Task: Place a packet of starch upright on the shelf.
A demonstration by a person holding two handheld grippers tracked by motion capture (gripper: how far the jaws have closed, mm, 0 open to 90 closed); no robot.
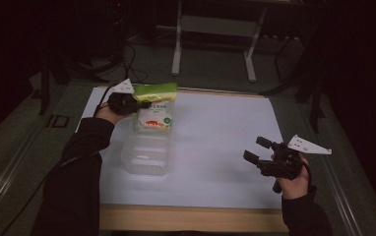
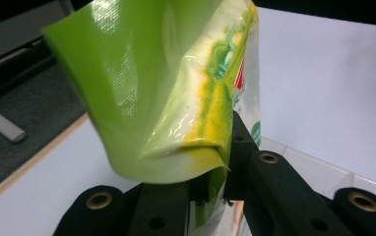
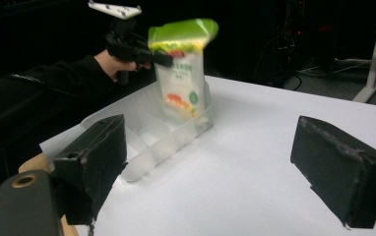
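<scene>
- Above the far end of the clear plastic container [image 1: 145,156], the left gripper [image 1: 144,104] holds a green-topped snack pouch [image 1: 154,112] upright, its jaws pressed together on the pouch just under the folded green top.
- In the left gripper view, the pouch's [image 2: 176,93] glossy green and yellow film is crumpled where the two black jaws pinch it, and the container's rim [image 2: 319,162] shows just below and behind.
- In the right gripper view, the pouch's [image 3: 182,73] lower end sits inside the container's [image 3: 161,137] far compartment, with the white, red and green print facing that camera; whether it rests on the bottom I cannot tell.
- The container lies on the white table sheet [image 1: 215,147], with dividers splitting it into compartments.
- Well to the right of the container, the right gripper [image 1: 258,150] hovers over the sheet with its jaws spread wide and nothing between them; its own view shows bare white sheet between the two black pads [image 3: 341,167].
- A grey three-cornered plate [image 1: 308,144] tops the right gripper, on the side away from the container.
</scene>
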